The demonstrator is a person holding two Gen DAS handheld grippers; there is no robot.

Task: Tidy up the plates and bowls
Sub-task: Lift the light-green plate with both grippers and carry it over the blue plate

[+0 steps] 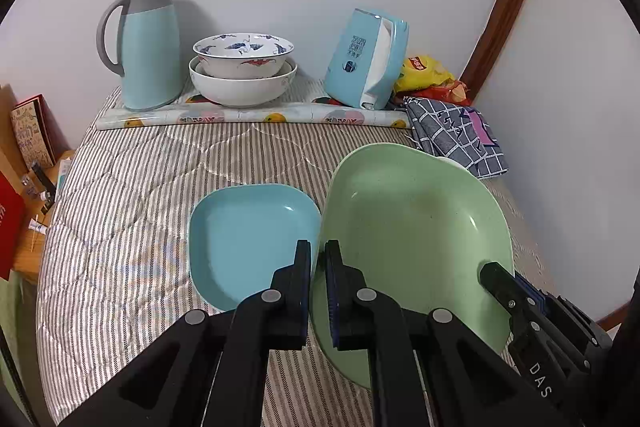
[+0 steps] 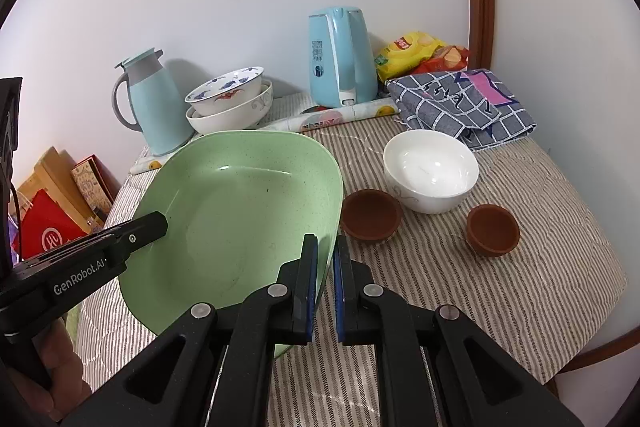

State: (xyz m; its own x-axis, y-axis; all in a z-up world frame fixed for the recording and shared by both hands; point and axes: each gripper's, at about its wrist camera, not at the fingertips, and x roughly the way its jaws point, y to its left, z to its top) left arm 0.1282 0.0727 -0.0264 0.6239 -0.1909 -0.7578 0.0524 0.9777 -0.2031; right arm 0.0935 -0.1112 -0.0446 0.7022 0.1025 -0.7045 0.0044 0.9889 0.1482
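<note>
A large green plate [image 1: 412, 227] [image 2: 228, 211] is held tilted between both grippers, above the striped tablecloth. My left gripper [image 1: 319, 253] is shut on its left rim, and my right gripper [image 2: 325, 245] is shut on its right rim. A blue square plate [image 1: 248, 239] lies flat just left of the green one. At the back, a patterned bowl sits inside a white bowl [image 1: 244, 67] [image 2: 228, 103]. To the right stand a white bowl [image 2: 430, 171] and two small brown bowls [image 2: 370, 215] [image 2: 492, 225].
Along the back wall stand a pale blue thermos jug [image 1: 148, 43], a blue kettle [image 2: 340, 63], a rolled mat [image 1: 248, 117], snack bags [image 2: 420, 53] and a folded checked cloth [image 2: 464, 103]. Boxes and a red bag [image 2: 48, 227] sit beyond the table's left edge.
</note>
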